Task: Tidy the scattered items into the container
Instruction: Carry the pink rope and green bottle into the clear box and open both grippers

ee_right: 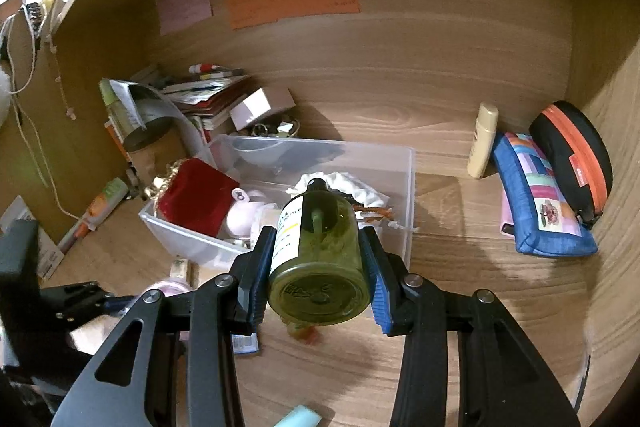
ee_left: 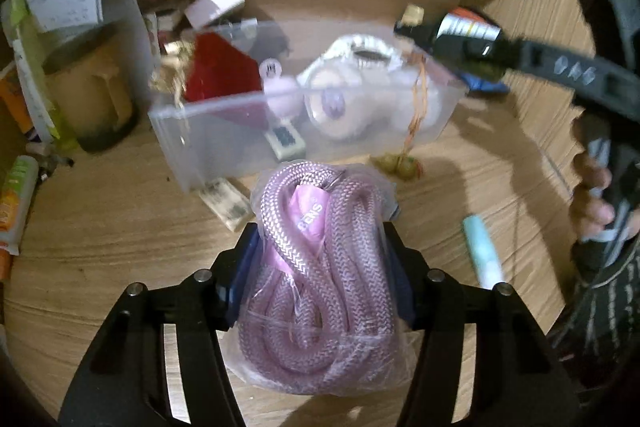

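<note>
A bag of pink rope [ee_left: 320, 267] is squeezed between the left fingers [ee_left: 320, 267], just in front of the clear container [ee_left: 192, 131] on the counter [ee_left: 100, 227]. A green bottle [ee_right: 320, 259] is gripped sideways by the right fingers [ee_right: 320, 267], held over the container's near edge

"sns" on pink cord tag [ee_left: 311, 214]
</note>
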{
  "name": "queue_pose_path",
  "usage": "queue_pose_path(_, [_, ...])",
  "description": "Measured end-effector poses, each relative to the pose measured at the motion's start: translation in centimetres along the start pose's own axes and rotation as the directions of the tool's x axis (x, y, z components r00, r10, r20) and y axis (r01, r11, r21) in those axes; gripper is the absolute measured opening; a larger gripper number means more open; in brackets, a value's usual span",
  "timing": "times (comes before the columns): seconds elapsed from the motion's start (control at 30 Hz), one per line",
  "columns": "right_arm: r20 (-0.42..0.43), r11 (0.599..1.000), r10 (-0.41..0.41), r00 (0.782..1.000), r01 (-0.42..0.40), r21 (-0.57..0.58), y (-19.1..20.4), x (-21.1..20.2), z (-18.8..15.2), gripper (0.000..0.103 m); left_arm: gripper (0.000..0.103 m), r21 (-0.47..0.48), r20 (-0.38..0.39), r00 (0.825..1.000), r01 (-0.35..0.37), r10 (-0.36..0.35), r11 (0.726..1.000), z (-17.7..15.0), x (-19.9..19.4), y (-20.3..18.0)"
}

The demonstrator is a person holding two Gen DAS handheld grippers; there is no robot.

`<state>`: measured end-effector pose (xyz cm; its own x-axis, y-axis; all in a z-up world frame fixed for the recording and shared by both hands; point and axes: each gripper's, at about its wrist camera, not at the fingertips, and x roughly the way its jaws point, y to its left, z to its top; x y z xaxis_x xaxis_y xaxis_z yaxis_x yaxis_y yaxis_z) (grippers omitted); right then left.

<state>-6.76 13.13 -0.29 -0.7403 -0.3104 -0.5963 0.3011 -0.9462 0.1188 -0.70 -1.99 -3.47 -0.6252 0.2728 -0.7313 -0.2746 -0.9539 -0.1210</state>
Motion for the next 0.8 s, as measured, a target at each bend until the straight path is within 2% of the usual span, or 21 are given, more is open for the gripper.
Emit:
queue_pose_path(0.13, [-0.008, 1.0, -0.008, 1.0, 0.008, 0.003, -0.2, 0.7, 0.3, 0.038, 0.058, -0.014, 0.063, 0.998, -0.001, 0.002, 1.0, 1.4, -1.6, 0.5])
queue_pose_path(0.27, [-0.013, 1.0, -0.018, 1.0, 0.018, -0.003, -0.2, 1.2, 0.9, 0.038, 0.058, -0.023, 0.123, 0.992, -0.004, 0.007, 1.0, 4.2, -2.3, 0.8])
queue_pose_path(0.53, [0.011, 1.0, 0.01, 1.0, -0.01, 0.008, -0.5, 1.5, 2.7, 0.038, 0.058, -0.033, 0.182, 0.983, -0.011, 0.017, 0.999, 9.6, -2.6, 1.6])
queue_pose_path(0.63, [0.02, 1.0, -0.004, 1.0, 0.004, 0.008, -0.6, 1.8, 3.2, 0.038, 0.058, -0.043, 0.209, 0.976, -0.058, 0.065, 0.997, 11.0, -2.1, 1.7])
queue_pose_path(0.73, [0.017, 1.0, -0.021, 1.0, 0.021, 0.007, -0.7, 2.6, 3.2, 0.038, 0.058, -0.041, 0.215, 0.973, -0.074, 0.082, 0.996, 12.0, -1.1, 1.6])
queue_pose_path(0.8, [-0.003, 1.0, -0.001, 1.0, 0.001, 0.017, -0.9, 3.3, 3.1, 0.038, 0.058, -0.035, 0.209, 0.974, -0.08, 0.086, 0.996, 12.3, -0.3, 1.5])
